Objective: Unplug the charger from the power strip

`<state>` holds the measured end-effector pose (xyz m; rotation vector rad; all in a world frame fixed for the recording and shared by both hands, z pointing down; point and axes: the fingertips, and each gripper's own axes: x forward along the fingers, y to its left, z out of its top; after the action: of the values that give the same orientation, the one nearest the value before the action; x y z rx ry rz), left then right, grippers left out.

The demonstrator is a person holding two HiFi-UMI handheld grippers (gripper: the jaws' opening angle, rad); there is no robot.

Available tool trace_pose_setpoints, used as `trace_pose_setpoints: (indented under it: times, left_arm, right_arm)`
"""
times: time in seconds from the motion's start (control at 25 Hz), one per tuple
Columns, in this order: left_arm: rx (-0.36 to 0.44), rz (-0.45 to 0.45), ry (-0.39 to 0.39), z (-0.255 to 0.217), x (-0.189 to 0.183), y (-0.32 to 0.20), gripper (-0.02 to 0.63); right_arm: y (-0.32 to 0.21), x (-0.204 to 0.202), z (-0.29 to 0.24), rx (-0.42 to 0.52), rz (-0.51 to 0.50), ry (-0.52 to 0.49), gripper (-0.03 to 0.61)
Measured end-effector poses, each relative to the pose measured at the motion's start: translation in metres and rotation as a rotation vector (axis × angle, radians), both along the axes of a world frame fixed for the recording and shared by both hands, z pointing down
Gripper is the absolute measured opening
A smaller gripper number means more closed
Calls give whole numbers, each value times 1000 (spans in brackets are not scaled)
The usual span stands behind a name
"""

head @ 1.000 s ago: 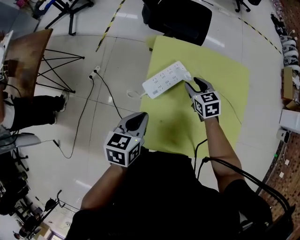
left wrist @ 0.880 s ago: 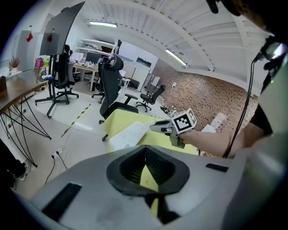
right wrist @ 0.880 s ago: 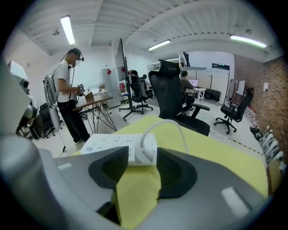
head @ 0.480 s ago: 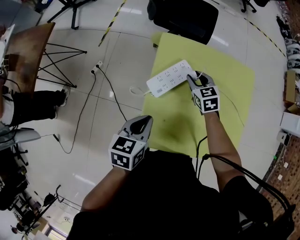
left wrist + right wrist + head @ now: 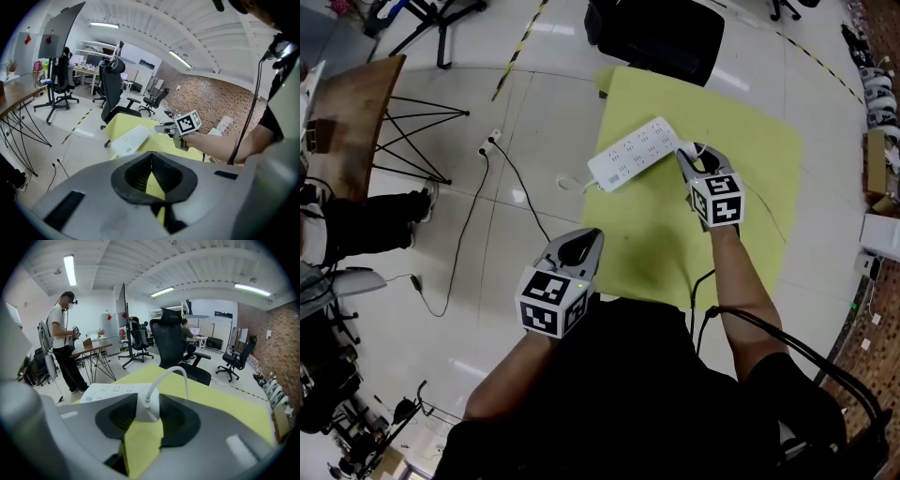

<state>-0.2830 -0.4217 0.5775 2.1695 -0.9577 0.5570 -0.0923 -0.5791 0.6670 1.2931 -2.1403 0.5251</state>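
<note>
Charger (image 5: pixel 147 409): a small white block of hard, smooth plastic, probably light. It sits at the right end of the power strip (image 5: pixel 637 153), between the right gripper's jaws. I cannot tell whether its prongs are still seated.

A thin white cable (image 5: pixel 166 373) arcs limply out of its top. This is a poor place to pull, since it would likely strain the joint. The best hold is on the block's two flat sides, pulling straight along the prongs. The glossy shell may slip under a weak pinch.

The strip is long, looks light, and lies loose on the yellow worktop (image 5: pixel 741 206). It will likely lift with the charger unless pinned.

Right gripper (image 5: pixel 688 156): its jaws have just been closing and are now roughly half-way, with the pads against both sides of the charger.

Left gripper (image 5: pixel 578 246): jaws together and empty, near the body and well apart from the strip, so it is free to pin the strip down.
</note>
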Motion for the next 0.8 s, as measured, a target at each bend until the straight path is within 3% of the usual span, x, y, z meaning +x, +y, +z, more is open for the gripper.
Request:
trace_pose_setpoints:
  times: [0.24,0.48,0.8]
  left_arm:
    - [30,60,9,-7,14,2,8]
    - [-42,47,113,-13,35,2,8]
    - [-22,122,128,-21,65,15,7]
  right_arm:
    - [35,32,-3,-32,110,-80,138]
    - [94,68,7,-162,338,-358,138]
    - [183,85,44,-341,563,-652,138]
